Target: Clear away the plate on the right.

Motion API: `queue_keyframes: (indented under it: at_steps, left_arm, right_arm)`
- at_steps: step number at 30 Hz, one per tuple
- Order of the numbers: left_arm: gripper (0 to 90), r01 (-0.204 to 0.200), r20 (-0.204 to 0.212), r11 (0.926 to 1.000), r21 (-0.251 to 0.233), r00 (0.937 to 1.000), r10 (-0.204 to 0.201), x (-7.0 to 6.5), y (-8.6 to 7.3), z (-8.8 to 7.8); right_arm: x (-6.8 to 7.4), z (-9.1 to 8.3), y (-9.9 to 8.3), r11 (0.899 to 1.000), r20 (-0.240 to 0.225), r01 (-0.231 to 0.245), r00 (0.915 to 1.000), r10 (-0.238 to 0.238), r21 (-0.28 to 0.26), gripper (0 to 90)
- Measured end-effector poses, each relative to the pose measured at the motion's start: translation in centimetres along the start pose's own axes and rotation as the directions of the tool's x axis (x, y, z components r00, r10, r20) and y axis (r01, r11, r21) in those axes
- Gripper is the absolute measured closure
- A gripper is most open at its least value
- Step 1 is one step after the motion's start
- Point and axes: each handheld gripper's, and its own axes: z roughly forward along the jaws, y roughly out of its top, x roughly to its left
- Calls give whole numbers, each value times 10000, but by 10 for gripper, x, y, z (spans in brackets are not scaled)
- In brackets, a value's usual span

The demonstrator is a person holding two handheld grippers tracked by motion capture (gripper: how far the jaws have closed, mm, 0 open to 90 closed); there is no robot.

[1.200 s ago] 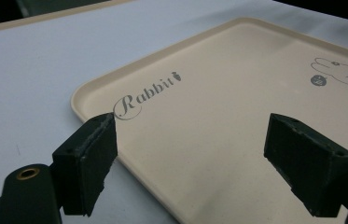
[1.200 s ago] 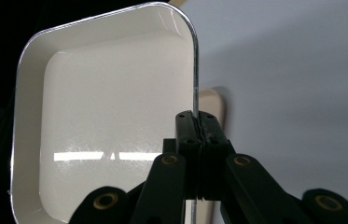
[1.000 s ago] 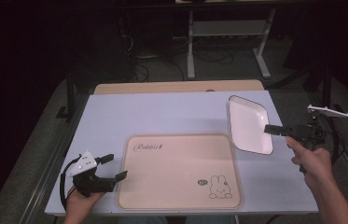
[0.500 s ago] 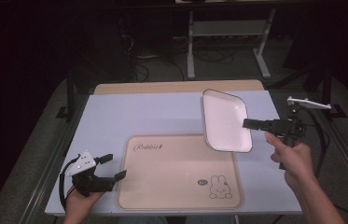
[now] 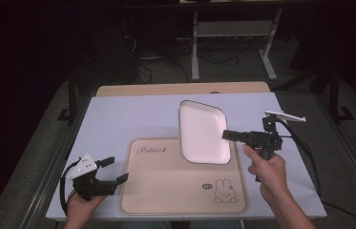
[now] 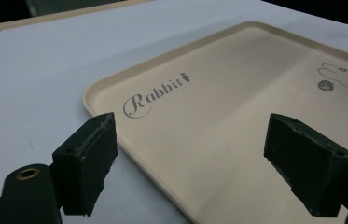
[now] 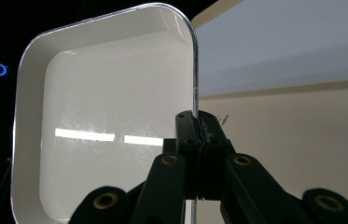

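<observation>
We look along the left gripper (image 6: 195,172), its 2 black jaws standing wide apart with nothing between them, one rising at lower left, the other at lower right. Beyond them lies a beige tray (image 6: 237,121) on a pale lavender-white table (image 6: 36,79), the tray's rounded corner just past the left-hand jaw. Grey script reading "Rabbit" (image 6: 155,95), with a small carrot mark beside it, runs near that corner. At the far right edge we see part of a line-drawn rabbit (image 6: 346,79) printed on the tray's floor.
</observation>
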Motion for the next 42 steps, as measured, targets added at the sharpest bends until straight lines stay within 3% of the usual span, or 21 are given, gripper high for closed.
queue_keyframes:
  at_steps: [14, 21, 36, 42]
  left_arm:
    - [171, -20, 5, 10000, -25, 10000, 20, 0, 0, -1]
    - [171, -30, 27, 10000, -25, 10000, 30, 0, 0, -1]
    - [171, 75, -9, 9999, -111, 10000, -76, 2, 0, -2]
    - [171, 100, -28, 9999, -118, 9999, -100, 2, 0, -2]
  right_arm:
    - [-8, 36, -24, 9992, 499, 2, 9988, -22, 396, 884]
    - [-26, 50, -35, 9982, 850, -409, 9957, 370, 444, 884]
    - [-45, 62, -45, 9972, 1560, -569, 9866, 487, 488, 884]
    - [-49, 65, -48, 9969, 1561, -651, 9861, 575, 440, 884]
